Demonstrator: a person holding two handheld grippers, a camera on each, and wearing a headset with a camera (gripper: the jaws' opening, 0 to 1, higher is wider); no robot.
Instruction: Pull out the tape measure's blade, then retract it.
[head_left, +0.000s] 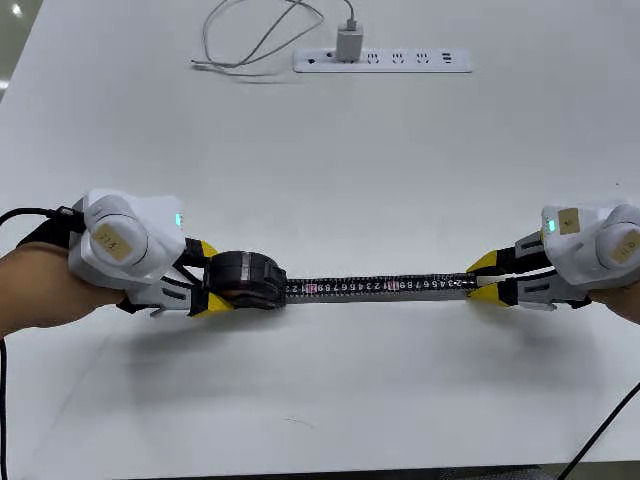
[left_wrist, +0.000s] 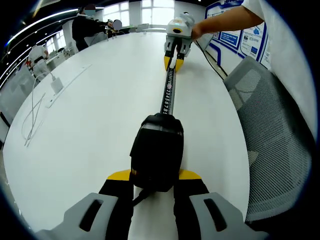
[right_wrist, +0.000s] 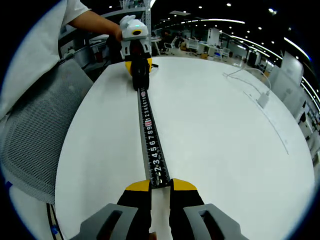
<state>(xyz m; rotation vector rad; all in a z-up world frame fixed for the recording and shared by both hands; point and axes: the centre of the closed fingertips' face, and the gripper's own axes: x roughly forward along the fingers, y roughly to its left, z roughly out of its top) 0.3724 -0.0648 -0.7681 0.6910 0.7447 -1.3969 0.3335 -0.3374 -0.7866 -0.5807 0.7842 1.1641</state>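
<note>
At nine o'clock in the head view, the left hand-held gripper (head_left: 208, 285) pinches the black tape measure (head_left: 245, 280), which rests on the white tabletop (head_left: 320, 160). Its blade (head_left: 380, 286) runs straight toward three o'clock, where the right hand-held gripper (head_left: 487, 278) pinches the tip. Retracting well likely means guiding the tip back slowly, blade flat and untwisted.

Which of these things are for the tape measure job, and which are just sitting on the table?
For the job: tape measure, blade, left gripper, right gripper.
Just lying about: power strip, charger, cable.
</note>
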